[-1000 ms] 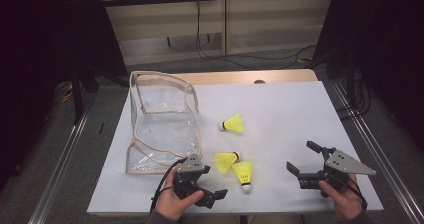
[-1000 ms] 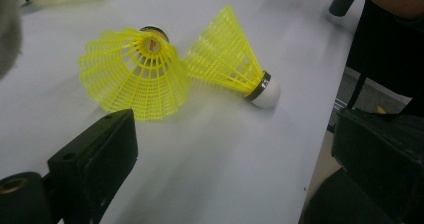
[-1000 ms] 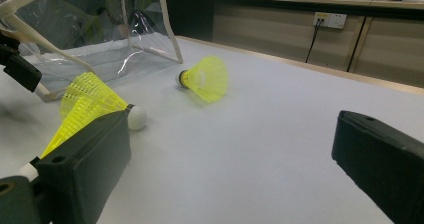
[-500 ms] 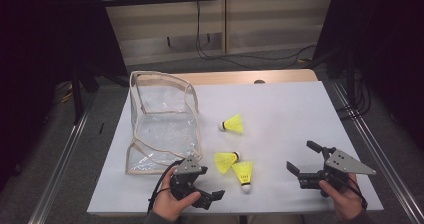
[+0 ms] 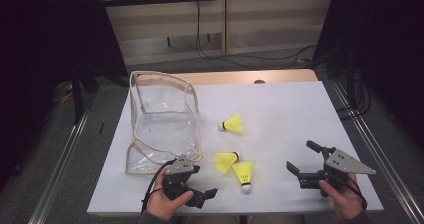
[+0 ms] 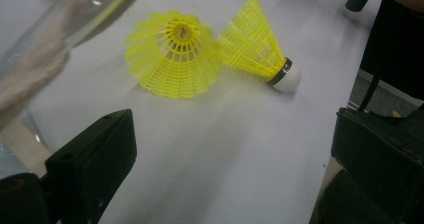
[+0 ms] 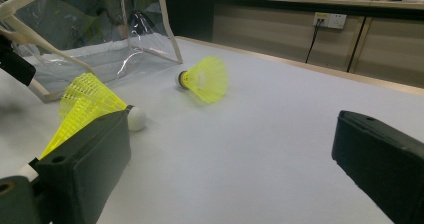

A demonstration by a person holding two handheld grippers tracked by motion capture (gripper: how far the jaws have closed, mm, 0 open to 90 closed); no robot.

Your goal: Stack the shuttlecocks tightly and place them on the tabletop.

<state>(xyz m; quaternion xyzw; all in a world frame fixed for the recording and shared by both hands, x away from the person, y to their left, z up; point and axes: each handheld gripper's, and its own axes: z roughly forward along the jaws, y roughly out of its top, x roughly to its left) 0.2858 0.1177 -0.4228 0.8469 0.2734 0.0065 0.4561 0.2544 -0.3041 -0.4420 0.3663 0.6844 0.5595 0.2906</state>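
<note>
White counter (image 5: 280,109); clear bag (image 5: 160,119) at left, mouth open. Left tool (image 5: 197,191) spread, empty, just before two touching shuttlecocks (image 6: 172,54), nearer than right tool (image 5: 307,161), likewise spread and empty. Third shuttlecock (image 5: 232,124) lying apart, farther back. Nothing between.

— What lies ahead of the left gripper (image 6: 220,184)?
— Two yellow shuttlecocks on the white table (image 6: 210,149). Jaws spread wide, nothing between.
— Their lie?
— The left shuttlecock (image 6: 172,54) shows its open skirt to the camera. The right shuttlecock (image 6: 260,46) lies on its side, white cork toward the right. Skirts touching.
— Left edge?
— A clear bag (image 6: 35,59), beige trim, blurred.
</note>
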